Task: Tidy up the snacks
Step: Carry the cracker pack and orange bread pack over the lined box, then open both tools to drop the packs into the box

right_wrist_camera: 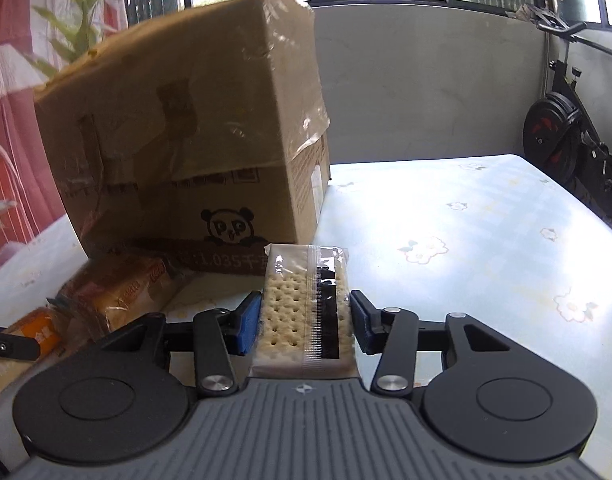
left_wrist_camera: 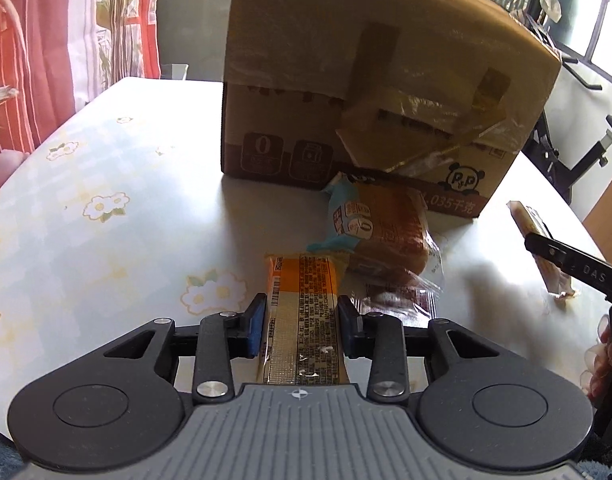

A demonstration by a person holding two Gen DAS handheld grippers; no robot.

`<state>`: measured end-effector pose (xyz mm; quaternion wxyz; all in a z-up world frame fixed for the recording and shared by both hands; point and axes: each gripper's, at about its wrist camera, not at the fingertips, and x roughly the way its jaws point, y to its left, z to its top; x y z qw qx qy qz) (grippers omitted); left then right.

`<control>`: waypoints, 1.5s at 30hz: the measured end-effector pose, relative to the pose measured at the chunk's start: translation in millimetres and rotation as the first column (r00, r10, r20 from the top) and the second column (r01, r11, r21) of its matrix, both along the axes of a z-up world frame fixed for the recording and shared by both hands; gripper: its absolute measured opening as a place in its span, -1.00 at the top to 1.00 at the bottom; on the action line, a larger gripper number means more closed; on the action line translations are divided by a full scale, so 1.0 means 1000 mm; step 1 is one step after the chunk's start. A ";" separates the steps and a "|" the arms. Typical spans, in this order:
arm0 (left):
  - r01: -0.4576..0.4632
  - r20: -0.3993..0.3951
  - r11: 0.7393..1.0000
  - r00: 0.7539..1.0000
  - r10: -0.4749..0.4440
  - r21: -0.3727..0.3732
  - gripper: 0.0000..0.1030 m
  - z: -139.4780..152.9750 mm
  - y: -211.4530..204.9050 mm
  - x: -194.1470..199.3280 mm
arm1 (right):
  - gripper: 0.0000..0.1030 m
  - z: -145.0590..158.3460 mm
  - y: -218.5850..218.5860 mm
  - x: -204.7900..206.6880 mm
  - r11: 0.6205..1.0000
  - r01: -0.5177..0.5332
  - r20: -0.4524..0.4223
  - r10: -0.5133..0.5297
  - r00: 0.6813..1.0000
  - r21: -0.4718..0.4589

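Two snack packs held, one per gripper. Left gripper (left_wrist_camera: 300,316) clamps orange pack (left_wrist_camera: 302,312); right gripper (right_wrist_camera: 306,320) pinches cracker pack (right_wrist_camera: 306,308). Both near cardboard box (left_wrist_camera: 346,80). Bread packs (left_wrist_camera: 382,240) lie on surface (left_wrist_camera: 106,200). Risk: slick wrappers slip out; tighter squeeze cracks crackers.

Box (left_wrist_camera: 346,60) brown — tablecloth (left_wrist_camera: 106,200) pale blue, white flowers — curtain (left_wrist_camera: 34,60) red.

Counted across both views: one cardboard box (left_wrist_camera: 346,92) at upper centre, one bread packet (left_wrist_camera: 380,232) at mid-frame, one orange snack pack (left_wrist_camera: 302,312) at lower centre, one cracker pack (right_wrist_camera: 304,308) at lower centre, and two grippers.
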<state>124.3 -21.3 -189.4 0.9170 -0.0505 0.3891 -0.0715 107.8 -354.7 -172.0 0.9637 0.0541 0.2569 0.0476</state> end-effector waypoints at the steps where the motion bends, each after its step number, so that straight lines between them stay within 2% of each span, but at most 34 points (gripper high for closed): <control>1: -0.006 0.012 1.000 1.000 0.006 -0.005 0.26 0.005 0.003 0.000 | 0.05 0.004 -0.006 -0.004 1.000 0.014 0.007 -0.015 1.000 0.026; 5: -0.016 0.066 1.000 0.998 0.017 -0.027 0.26 0.025 0.012 0.001 | 0.05 0.028 -0.031 -0.014 0.988 0.058 0.051 -0.066 0.997 0.140; 7: -0.020 0.099 0.999 0.995 0.023 -0.034 0.26 0.036 0.015 0.001 | 0.05 0.042 -0.039 -0.018 0.986 0.059 0.080 -0.073 0.994 0.155; 14: -0.038 0.176 0.997 0.983 0.050 -0.072 0.26 0.062 0.025 0.001 | 0.05 0.083 -0.045 -0.023 0.990 0.043 0.164 -0.064 0.984 0.132; 20: -0.014 0.242 0.997 0.970 0.033 -0.078 0.26 0.086 0.031 0.009 | 0.05 0.111 -0.027 -0.017 0.995 -0.011 0.219 -0.011 0.976 0.100; 26: 0.021 0.329 0.997 0.944 0.004 -0.071 0.26 0.120 0.028 0.026 | 0.05 0.150 -0.002 0.000 0.993 -0.099 0.295 0.076 0.953 0.064; 30: 0.049 0.394 0.996 0.919 -0.015 -0.076 0.26 0.148 0.019 0.045 | 0.05 0.170 0.014 0.022 0.989 -0.146 0.321 0.127 0.938 0.033; 34: 0.079 0.463 0.993 0.886 -0.028 -0.091 0.26 0.180 0.005 0.066 | 0.05 0.183 0.031 0.051 0.986 -0.167 0.335 0.166 0.927 -0.027; 38: 0.103 0.513 0.993 0.856 -0.062 -0.052 0.26 0.197 -0.025 0.097 | 0.05 0.187 0.046 0.084 0.982 -0.179 0.310 0.189 0.932 -0.061; 45: 0.132 0.465 0.991 0.880 -0.101 -0.036 0.26 0.182 -0.073 0.158 | 0.05 0.168 0.068 0.139 0.987 -0.147 0.192 0.157 0.969 -0.066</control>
